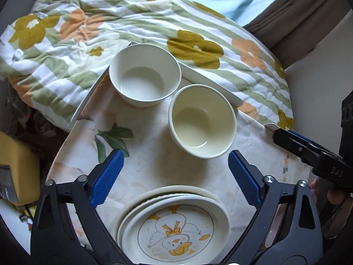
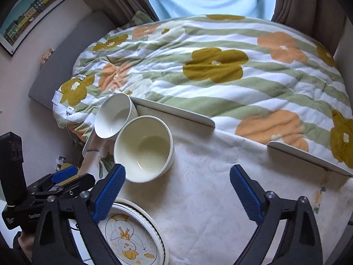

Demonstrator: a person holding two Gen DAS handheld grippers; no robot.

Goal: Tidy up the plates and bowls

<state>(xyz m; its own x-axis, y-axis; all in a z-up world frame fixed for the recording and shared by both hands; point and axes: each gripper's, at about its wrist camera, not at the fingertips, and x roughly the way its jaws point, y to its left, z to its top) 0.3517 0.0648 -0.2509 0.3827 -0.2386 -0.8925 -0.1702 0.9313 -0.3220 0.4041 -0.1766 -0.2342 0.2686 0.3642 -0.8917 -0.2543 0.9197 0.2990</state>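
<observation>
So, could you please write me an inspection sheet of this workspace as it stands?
Surface: table under a pale floral cloth, by a bed.
Job's things: white bowl and cream bowl upright, empty, side by side; plate stack, duck plate on top.
Clutter: nothing seen.
Grippers: left gripper open above the plates; right gripper open over bare cloth.
Cables: thin white cord on the quilt's edge.
Surroundings: flowered quilt, curtains, framed picture.

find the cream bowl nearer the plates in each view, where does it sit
Left wrist view: the cream bowl sits right of centre, just ahead of the open left gripper.
Right wrist view: the same bowl sits left of centre, beside the left blue finger of the right gripper.
Shared landmark: the duck plate, nearest the camera in both.
</observation>
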